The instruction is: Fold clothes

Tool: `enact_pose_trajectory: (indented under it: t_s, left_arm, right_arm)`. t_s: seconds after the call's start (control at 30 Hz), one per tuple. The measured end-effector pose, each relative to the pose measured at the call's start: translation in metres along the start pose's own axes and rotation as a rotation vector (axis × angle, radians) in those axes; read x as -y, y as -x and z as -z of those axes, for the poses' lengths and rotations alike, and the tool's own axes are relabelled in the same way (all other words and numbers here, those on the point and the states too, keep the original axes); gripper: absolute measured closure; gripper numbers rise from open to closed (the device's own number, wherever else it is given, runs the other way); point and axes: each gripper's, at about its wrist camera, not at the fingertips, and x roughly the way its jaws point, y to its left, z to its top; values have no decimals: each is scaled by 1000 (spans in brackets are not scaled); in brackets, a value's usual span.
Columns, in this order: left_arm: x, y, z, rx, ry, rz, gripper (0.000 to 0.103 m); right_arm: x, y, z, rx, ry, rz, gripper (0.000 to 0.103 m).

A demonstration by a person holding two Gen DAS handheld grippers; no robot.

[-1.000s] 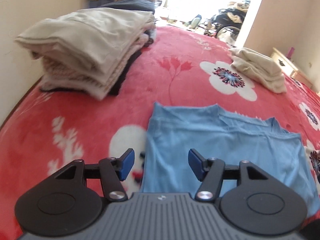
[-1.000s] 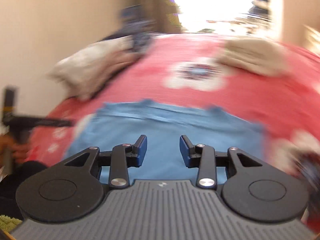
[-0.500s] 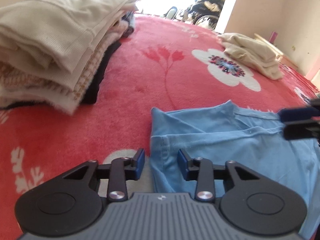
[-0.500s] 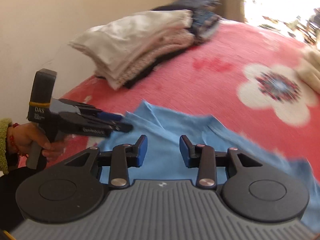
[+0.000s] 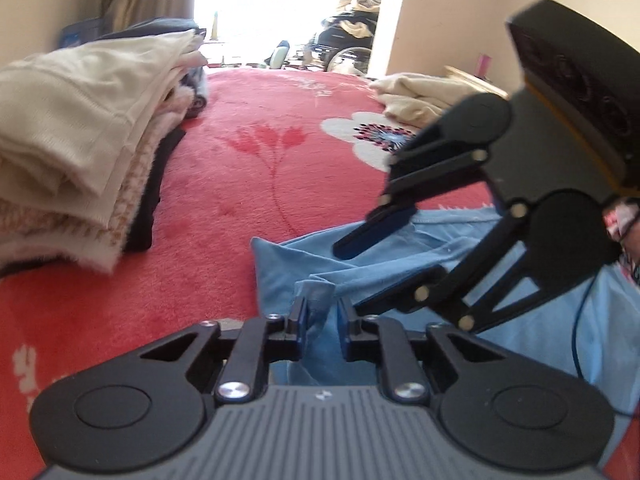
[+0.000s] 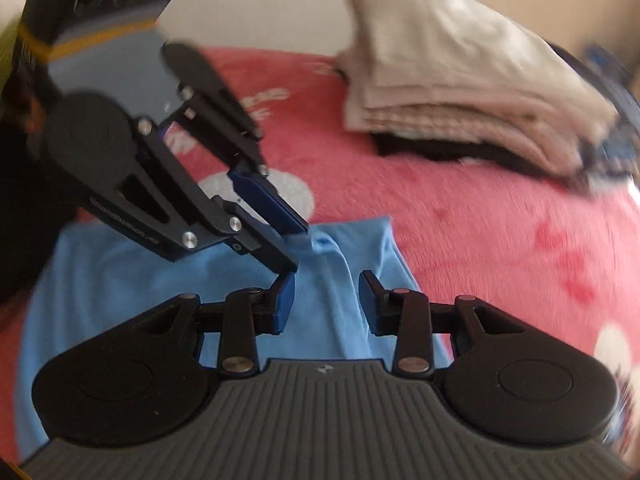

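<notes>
A light blue shirt point(image 5: 276, 272) lies on the red flowered blanket point(image 5: 248, 168). My left gripper point(image 5: 322, 314) is shut on a bunched edge of it near the corner. In the right wrist view the left gripper point(image 6: 297, 251) reaches in from the upper left, pinching that raised corner of the blue shirt point(image 6: 120, 280). My right gripper point(image 6: 326, 294) is open just behind it, its fingers on either side of a ridge of the fabric. The left wrist view shows the right gripper point(image 5: 352, 276) coming in from the right with its jaws apart over the shirt.
A tall stack of folded cream, pink and black clothes point(image 5: 80, 140) sits on the left of the bed by the wall, also visible as the stack point(image 6: 460, 80). A folded cream garment point(image 5: 420, 96) lies at the far right. A wheelchair point(image 5: 344, 44) stands in the bright doorway.
My left gripper moved down to the shirt's left edge and shut on it, lifting the corner. The right gripper swung left across the shirt to just beside the left one, staying open.
</notes>
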Motion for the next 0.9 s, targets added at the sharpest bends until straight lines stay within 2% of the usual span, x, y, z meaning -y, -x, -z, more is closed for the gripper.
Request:
enact_pose_trajectory:
  t_s: [0.17, 0.3, 0.37, 0.43, 0.57, 0.67, 0.8, 0.9]
  left_arm:
    - [-5, -3, 2, -10, -11, 33, 88]
    - [-13, -4, 2, -21, 0, 74, 87]
    - [-17, -5, 2, -32, 5, 101, 73]
    - [-20, -9, 1, -37, 5, 111, 66]
    - [-25, -19, -3, -46, 13, 127, 66]
    - [-29, -24, -9, -51, 22, 142, 66]
    - [-33, -31, -14, -76, 50, 156, 66]
    - [-33, -34, -15, -84, 67, 146, 71]
  right_arm:
    - [-9, -12, -2, -25, 209, 15, 68]
    - [-6, -13, -6, -14, 283, 35, 68]
    - [-1, -14, -9, -9, 275, 21, 68]
    - [-1, -16, -9, -19, 299, 10, 69]
    - [-8, -16, -5, -20, 359, 30, 69]
    - [-10, -6, 2, -16, 336, 84, 69]
    - [-10, 24, 19, -13, 212, 194, 69]
    - [-9, 50, 34, -9, 91, 280, 69]
